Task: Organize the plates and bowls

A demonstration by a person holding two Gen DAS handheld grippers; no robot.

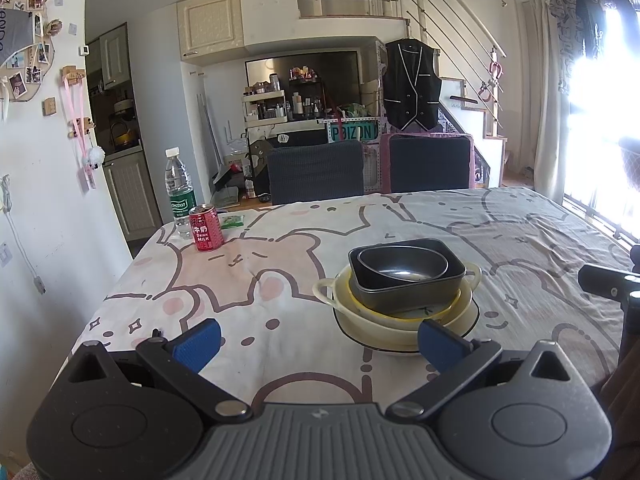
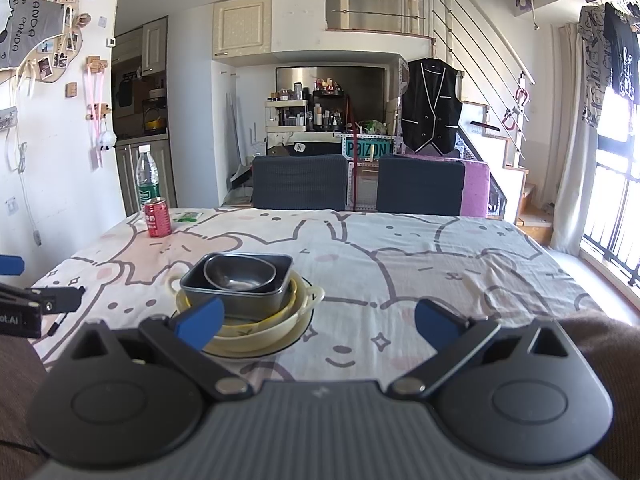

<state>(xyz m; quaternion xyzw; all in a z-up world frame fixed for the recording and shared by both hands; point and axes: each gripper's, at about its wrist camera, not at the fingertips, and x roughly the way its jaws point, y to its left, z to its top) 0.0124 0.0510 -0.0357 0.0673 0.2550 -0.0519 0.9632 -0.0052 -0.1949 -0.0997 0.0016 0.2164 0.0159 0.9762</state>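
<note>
Sitting ahead of both grippers on the tabletop (image 1: 280,280), which is covered by a cloth printed with cartoon animals, is one nested stack of dishes. At the bottom is a cream plate (image 1: 400,340) with a dark rim line, on it a cream bowl with side handles (image 1: 326,290), inside that a yellow-rimmed bowl (image 1: 360,304), then a dark rectangular pan (image 1: 412,292), and in the pan a dark oval bowl (image 1: 400,266). The left gripper (image 1: 318,344) hovers low over the cloth with its blue-padded fingers (image 1: 198,344) spread wide and nothing between them; the stack lies just ahead of it and off to its right, the plate's near edge close to the right finger and partly hidden behind that pad. The right gripper (image 2: 320,324) is likewise spread apart and empty; from its camera the stack stands ahead and to its left, with the left finger's blue pad (image 2: 200,322) overlapping the near rim of the cream plate (image 2: 280,344) in the view, though whether it touches cannot be told. The dark pan (image 2: 240,296) and the oval bowl (image 2: 240,274) sit above that pad in the frame. Far ahead and to the left of both grippers, near the tabletop's far corner, stand a red can (image 1: 205,227) and a clear water bottle (image 1: 178,192), well apart from the stack. Two dark chair backs (image 2: 300,182) stand beyond the far edge.
</note>
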